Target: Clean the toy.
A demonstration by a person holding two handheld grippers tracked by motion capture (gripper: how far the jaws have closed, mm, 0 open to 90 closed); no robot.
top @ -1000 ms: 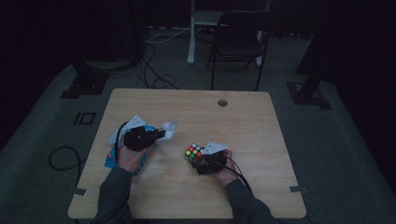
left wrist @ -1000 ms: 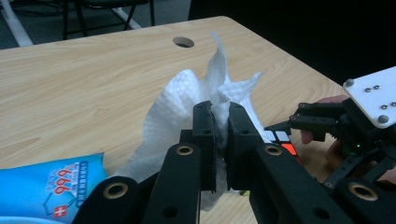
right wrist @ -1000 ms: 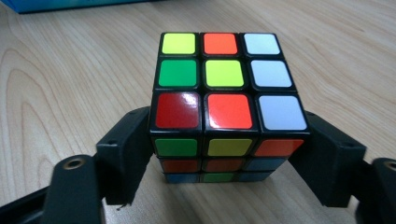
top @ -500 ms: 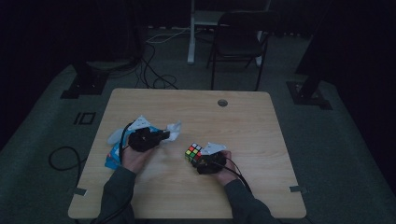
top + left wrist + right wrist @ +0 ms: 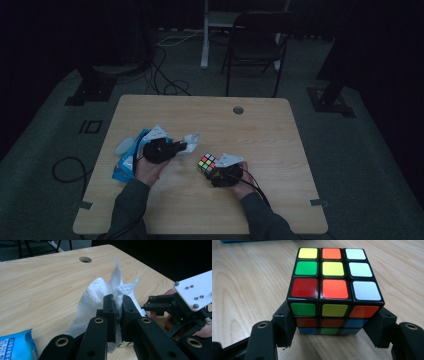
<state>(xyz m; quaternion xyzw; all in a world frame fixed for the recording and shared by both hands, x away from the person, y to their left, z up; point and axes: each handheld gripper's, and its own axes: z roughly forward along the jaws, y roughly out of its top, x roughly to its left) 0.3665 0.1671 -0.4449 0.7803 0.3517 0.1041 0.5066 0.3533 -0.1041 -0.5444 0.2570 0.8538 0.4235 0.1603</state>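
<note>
Left gripper (image 5: 118,305): clamped on white tissue (image 5: 100,295) | Right gripper (image 5: 332,322): jaws just closed, pressing scrambled cube (image 5: 332,287) | Blue packet (image 5: 15,346): print illegible

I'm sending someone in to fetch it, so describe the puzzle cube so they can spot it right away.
On the wooden table, look at the near side, right of the white tissue and blue wipes pack. The puzzle cube sits there, clamped in the right tool. It alone is a black-edged block of small coloured squares.
</note>
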